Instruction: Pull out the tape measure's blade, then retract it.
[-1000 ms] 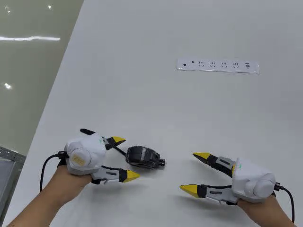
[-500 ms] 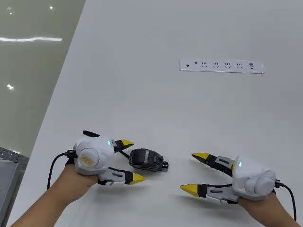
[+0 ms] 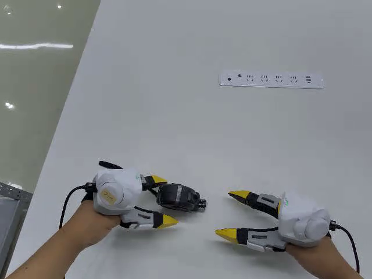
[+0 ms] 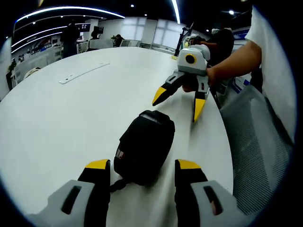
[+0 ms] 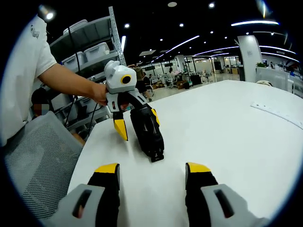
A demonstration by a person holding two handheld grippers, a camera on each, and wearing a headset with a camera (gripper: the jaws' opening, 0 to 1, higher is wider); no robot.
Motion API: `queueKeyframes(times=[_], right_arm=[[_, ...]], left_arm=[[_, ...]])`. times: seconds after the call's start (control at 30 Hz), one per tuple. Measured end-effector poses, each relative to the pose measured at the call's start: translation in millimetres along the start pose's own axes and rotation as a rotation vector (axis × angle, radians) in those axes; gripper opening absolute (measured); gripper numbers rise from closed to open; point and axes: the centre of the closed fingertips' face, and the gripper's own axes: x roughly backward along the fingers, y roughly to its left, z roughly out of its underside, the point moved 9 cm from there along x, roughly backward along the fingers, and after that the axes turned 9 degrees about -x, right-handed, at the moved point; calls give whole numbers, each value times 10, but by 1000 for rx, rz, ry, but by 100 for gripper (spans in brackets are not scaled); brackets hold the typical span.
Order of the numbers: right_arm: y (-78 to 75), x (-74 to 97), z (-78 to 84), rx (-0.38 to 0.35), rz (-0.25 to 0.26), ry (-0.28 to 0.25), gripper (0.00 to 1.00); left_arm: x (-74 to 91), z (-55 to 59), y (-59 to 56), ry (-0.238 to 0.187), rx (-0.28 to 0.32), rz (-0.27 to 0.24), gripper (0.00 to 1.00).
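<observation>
A black tape measure (image 3: 179, 196) lies on the white table (image 3: 192, 128) near its front edge. My left gripper (image 3: 161, 200) is open, with its yellow-tipped jaws on either side of the case's left end; whether they touch it I cannot tell. In the left gripper view the tape measure (image 4: 144, 145) sits just ahead of the left gripper (image 4: 143, 166). My right gripper (image 3: 232, 215) is open and empty, a short way right of the case, pointing at it. In the right gripper view the tape measure (image 5: 147, 127) lies beyond the right gripper (image 5: 153, 169), its blade end toward me.
A white power strip (image 3: 271, 79) lies flat further back on the table, also visible as the power strip (image 4: 84, 73). The table's left edge (image 3: 58, 139) drops to a green floor. A mesh chair (image 5: 33, 151) and shelving stand behind the person.
My left gripper has slid right so its jaws now flank the tape measure's end. My right gripper shifted slightly left toward it.
</observation>
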Motion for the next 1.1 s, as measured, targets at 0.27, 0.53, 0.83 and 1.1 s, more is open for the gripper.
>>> queueKeyframes(times=[0.27,0.53,0.83,1.1], right_arm=[[-2,15,31,-8,2,2,55],[-25,36,38,-17,10,0,55],[-31,35,45,-18,12,0,55],[-29,27,50,-20,9,1,54]], left_arm=[[-37,-26,23,-5,-5,-3,45],[-59,-28,46,-1,0,-1,38],[-65,4,55,5,10,-2,35],[-65,3,52,9,4,-7,35]])
